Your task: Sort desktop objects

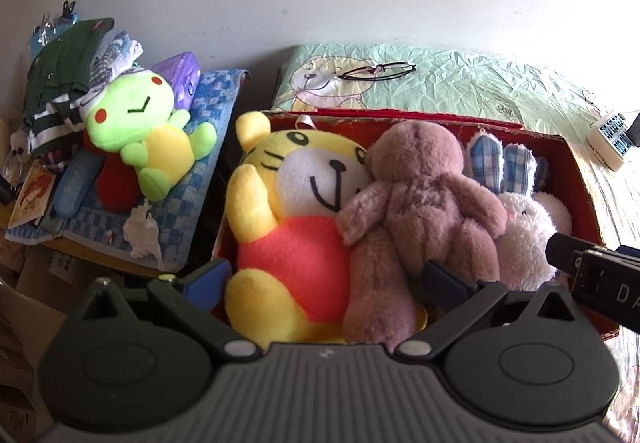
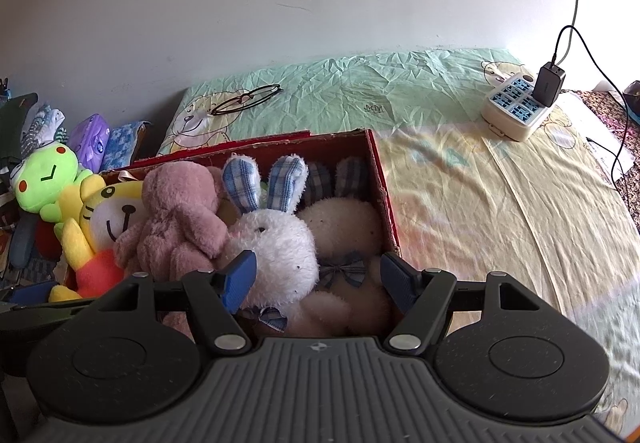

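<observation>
Red cardboard, worn at the rim, forms the box [image 2: 376,163] that already holds four plush toys: a yellow tiger [image 1: 296,219] at its left end, a brown bear [image 1: 416,203] lying over it, a white rabbit with blue-check ears [image 2: 276,239], and a cream rabbit [image 2: 344,227] against the right wall. So most of the sorting looks done. A green frog plush [image 1: 148,139] lies outside, on the blue checked towel [image 1: 208,123] to the left, and eyeglasses [image 2: 246,99] rest on the green sheet [image 2: 400,91] behind the box. Both grippers are spread and hold nothing: the left gripper [image 1: 324,279] hovers above the tiger and bear, the right gripper [image 2: 318,275] above the rabbits.
</observation>
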